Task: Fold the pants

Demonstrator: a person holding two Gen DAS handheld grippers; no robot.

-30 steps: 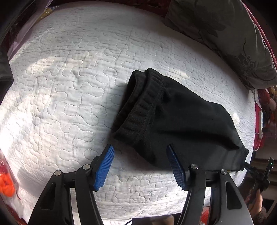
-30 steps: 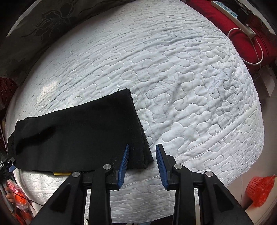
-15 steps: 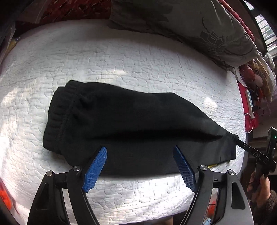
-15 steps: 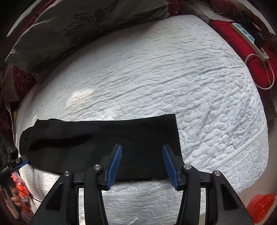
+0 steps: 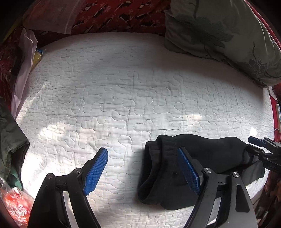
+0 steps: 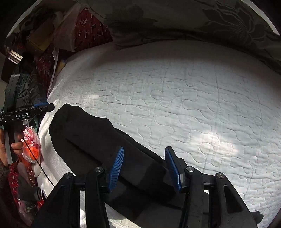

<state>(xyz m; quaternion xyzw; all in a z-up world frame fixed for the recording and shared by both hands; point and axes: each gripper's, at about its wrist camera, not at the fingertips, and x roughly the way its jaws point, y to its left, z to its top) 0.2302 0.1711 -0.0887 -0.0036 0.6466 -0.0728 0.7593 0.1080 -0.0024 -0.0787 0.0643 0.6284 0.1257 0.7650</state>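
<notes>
The black pants (image 5: 207, 157) lie folded in a long strip near the front edge of the white quilted bed (image 5: 123, 87). The elastic waistband end (image 5: 158, 152) points left. My left gripper (image 5: 142, 171) is open and empty, its right finger over the waistband end. In the right wrist view the pants (image 6: 91, 136) run from the lower middle up to the left. My right gripper (image 6: 144, 166) is open and empty above the leg end. The right gripper also shows at the right edge of the left wrist view (image 5: 261, 147).
A grey flowered pillow (image 5: 224, 38) lies at the back right of the bed. Red patterned cloth (image 5: 114, 15) and a plastic bag (image 5: 26, 57) lie behind and to the left. An orange bag (image 6: 31, 142) sits off the bed's left side.
Both grippers have swung and pulled back: the left view turned left so the pants now sit at its lower right. The right gripper opened wider and stands over the leg end.
</notes>
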